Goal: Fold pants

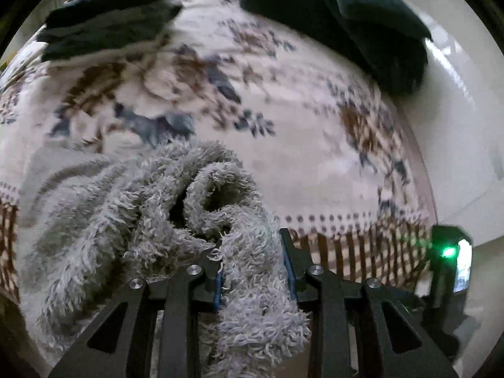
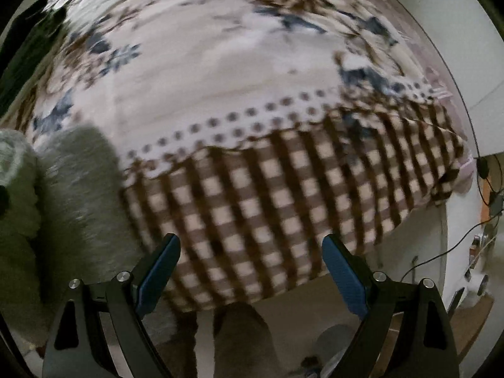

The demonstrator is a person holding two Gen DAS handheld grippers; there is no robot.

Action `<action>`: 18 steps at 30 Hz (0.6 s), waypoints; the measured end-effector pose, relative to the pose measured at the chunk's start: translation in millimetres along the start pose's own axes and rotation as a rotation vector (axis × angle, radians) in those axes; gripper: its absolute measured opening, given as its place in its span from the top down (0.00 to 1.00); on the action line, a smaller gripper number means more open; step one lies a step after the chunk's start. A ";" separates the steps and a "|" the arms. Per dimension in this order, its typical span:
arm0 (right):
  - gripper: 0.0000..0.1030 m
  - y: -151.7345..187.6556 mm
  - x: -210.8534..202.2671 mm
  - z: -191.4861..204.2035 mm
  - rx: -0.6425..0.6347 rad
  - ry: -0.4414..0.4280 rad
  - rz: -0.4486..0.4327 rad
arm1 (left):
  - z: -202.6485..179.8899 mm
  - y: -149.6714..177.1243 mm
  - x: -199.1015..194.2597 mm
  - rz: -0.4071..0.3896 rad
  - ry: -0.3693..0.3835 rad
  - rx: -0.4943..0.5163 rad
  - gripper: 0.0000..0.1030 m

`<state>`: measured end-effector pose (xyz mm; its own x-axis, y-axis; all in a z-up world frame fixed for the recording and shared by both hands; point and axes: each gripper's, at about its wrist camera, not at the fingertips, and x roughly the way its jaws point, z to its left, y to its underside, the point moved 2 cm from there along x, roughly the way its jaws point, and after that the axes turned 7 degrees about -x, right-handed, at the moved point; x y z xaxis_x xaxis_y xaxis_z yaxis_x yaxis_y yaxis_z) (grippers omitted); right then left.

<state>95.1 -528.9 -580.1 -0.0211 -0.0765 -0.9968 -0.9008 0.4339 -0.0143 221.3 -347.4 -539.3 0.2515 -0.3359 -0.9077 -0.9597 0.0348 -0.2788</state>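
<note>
Between the narrow jaws of the left gripper (image 1: 253, 261), a bunched fold of the shaggy grey fleece pants (image 1: 151, 220) is pinched, the rest trailing over the cream floral bedspread with its brown checked border (image 1: 315, 163). Two dark green folded garments (image 1: 110, 19) lie farther back. Right gripper (image 2: 252, 252) hangs wide-jawed and empty above the checked border, the pants (image 2: 72, 182) off to its left.

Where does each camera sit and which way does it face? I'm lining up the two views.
Left wrist: on the left gripper, looking down its fingers at the fluffy grey pants they pinch, over the floral bedspread.
Right wrist: on the right gripper, jaws open and empty, facing down at the bedspread's checked edge.
Shared: bedspread and grey pants.
</note>
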 end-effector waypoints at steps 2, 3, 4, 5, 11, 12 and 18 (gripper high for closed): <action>0.09 -0.1 5.7 -11.9 0.022 0.002 0.008 | -5.4 6.6 16.9 0.034 -0.020 0.022 0.75; 0.09 0.4 9.3 -17.5 0.034 0.000 0.014 | -8.4 8.2 22.4 0.048 -0.025 0.031 0.75; 0.09 1.1 12.5 -21.5 0.042 -0.002 0.021 | -10.0 10.4 28.8 0.074 -0.037 0.037 0.74; 0.09 1.3 14.4 -25.0 0.048 -0.006 0.025 | -7.3 8.9 32.7 0.101 -0.042 0.011 0.70; 0.09 2.3 14.0 -39.5 0.093 -0.115 0.035 | -1.0 -1.0 7.1 0.188 0.077 -0.092 0.18; 0.10 3.3 11.4 -42.5 0.102 -0.150 0.036 | -2.4 -3.4 -2.8 0.168 0.085 -0.088 0.13; 0.09 -0.3 -12.8 -29.8 0.131 -0.426 0.028 | 24.8 -28.1 -87.2 0.014 0.074 -0.097 0.09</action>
<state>82.7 -554.8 -565.0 0.1612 0.3016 -0.9397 -0.8392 0.5430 0.0304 229.5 -295.8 -460.1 0.2320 -0.4045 -0.8846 -0.9715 -0.0505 -0.2317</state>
